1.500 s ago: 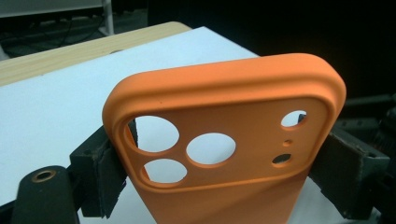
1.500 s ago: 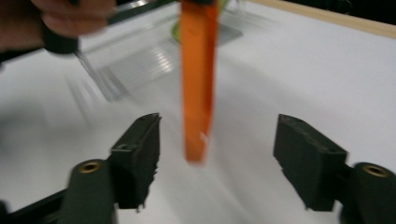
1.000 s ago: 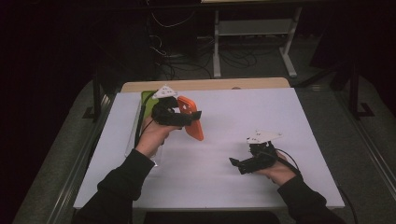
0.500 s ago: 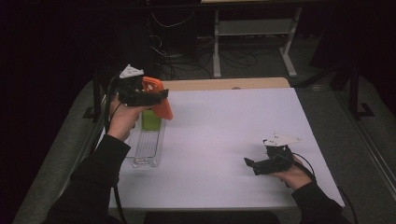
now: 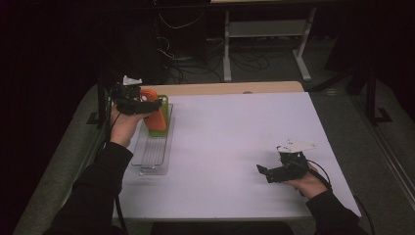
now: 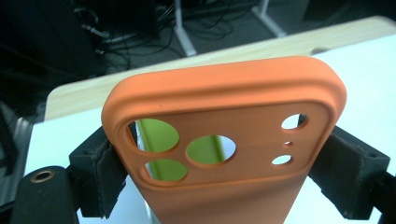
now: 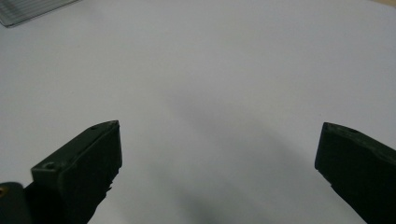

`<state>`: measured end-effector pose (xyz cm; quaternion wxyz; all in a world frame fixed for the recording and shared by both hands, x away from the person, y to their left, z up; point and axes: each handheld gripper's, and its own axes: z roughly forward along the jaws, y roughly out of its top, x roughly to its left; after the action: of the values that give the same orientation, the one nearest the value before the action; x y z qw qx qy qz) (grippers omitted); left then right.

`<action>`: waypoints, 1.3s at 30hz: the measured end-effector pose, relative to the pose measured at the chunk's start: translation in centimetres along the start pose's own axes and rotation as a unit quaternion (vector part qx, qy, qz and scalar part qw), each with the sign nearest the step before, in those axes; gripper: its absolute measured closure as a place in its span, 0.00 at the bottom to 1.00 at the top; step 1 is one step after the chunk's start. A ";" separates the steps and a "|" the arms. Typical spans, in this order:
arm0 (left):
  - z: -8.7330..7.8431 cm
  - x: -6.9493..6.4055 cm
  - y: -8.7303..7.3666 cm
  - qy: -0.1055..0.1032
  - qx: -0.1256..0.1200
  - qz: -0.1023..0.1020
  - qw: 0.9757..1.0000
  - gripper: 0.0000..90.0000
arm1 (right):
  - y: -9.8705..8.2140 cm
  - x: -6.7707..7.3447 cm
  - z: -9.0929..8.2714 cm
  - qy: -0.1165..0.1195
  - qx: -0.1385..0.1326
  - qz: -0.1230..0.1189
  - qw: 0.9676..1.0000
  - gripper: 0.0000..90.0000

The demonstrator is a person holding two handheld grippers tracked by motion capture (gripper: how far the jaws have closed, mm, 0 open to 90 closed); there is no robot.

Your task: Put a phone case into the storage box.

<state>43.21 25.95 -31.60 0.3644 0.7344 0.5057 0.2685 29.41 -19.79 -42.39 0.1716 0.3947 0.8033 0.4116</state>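
Both grippers hang over the white table [image 5: 235, 147], whose broad middle lies bare between them, with a tan wooden strip [image 5: 230, 88] along its far edge and dark floor beyond every side. Left gripper [image 5: 147, 104] is at the far left corner, its two padded jaws clamped on the side edges of an orange phone case [image 6: 224, 154], held above a clear ribbed tray [image 5: 152, 149] that runs along the table's left edge. A green case [image 5: 161, 117] stands in the tray's far end, just behind the orange one, and shows through its camera holes. Right gripper [image 5: 268, 174] sits low near the front right corner, close to the table's near edge, jaws spread wide with nothing between them but table. No brand, label or writing can be read anywhere.
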 end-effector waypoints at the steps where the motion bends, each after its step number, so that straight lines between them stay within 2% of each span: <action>1: 0.3 0.0 -0.2 0.003 0.008 0.005 1.000 0.15 | 0.0 0.0 0.0 0.000 -0.001 0.000 1.000 0.00; 4: 1.1 -0.2 -0.8 0.003 0.017 -0.004 1.000 0.15 | 0.0 0.0 -0.1 0.000 -0.001 0.002 1.000 0.00; 7: 2.0 -0.7 -1.4 0.019 0.031 0.005 0.999 0.15 | 0.0 -0.1 -0.1 0.000 -0.001 0.001 1.000 0.00; 8: 2.1 -0.7 -1.5 0.019 0.035 0.007 0.999 0.15 | 0.0 -0.1 -0.1 0.000 -0.001 0.002 1.000 0.00; 9: 2.3 -0.7 -1.7 0.018 0.038 -0.001 0.999 0.15 | 0.0 -0.1 -0.1 0.000 -0.001 0.002 1.000 0.00; 13: 2.6 -0.7 -2.2 0.026 0.050 0.005 0.998 0.15 | -0.1 -0.2 -0.1 -0.001 -0.001 -0.003 1.000 0.00; 18: 2.8 -0.6 -2.4 0.029 0.044 -0.004 0.999 0.15 | 0.0 -0.2 -0.1 -0.001 -0.001 -0.001 1.000 0.00; 21: 2.7 -0.8 -2.3 0.039 0.050 -0.010 0.998 0.15 | 0.0 -0.1 0.0 -0.001 0.000 0.000 1.000 0.00; 24: 2.3 -1.2 -2.2 0.047 0.053 -0.001 0.998 0.15 | 0.0 -0.2 0.0 -0.002 -0.001 -0.001 1.000 0.00; 27: 2.3 -1.3 -2.3 0.044 0.059 -0.005 0.997 0.15 | 0.0 -0.1 0.0 0.000 0.002 0.005 1.000 0.00; 28: 2.3 -1.3 -2.4 0.046 0.062 0.001 0.997 0.15 | 0.0 -0.2 0.0 -0.001 -0.001 -0.001 1.000 0.00; 29: 2.4 -1.4 -2.5 0.043 0.056 -0.003 0.998 0.15 | 0.0 -0.1 0.0 0.000 -0.001 -0.001 1.000 0.00; 34: 3.5 -1.3 -2.9 0.050 0.072 0.003 0.996 0.15 | 0.1 -0.1 0.0 0.000 -0.002 -0.002 1.000 0.00; 39: 4.7 -1.2 -2.8 0.055 0.064 0.001 0.996 0.15 | 0.1 -0.2 0.0 0.000 -0.002 -0.001 1.000 0.00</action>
<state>44.82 24.17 -36.65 0.2880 0.7410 0.5402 0.2758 29.54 -19.91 -42.32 0.1725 0.3932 0.8033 0.4127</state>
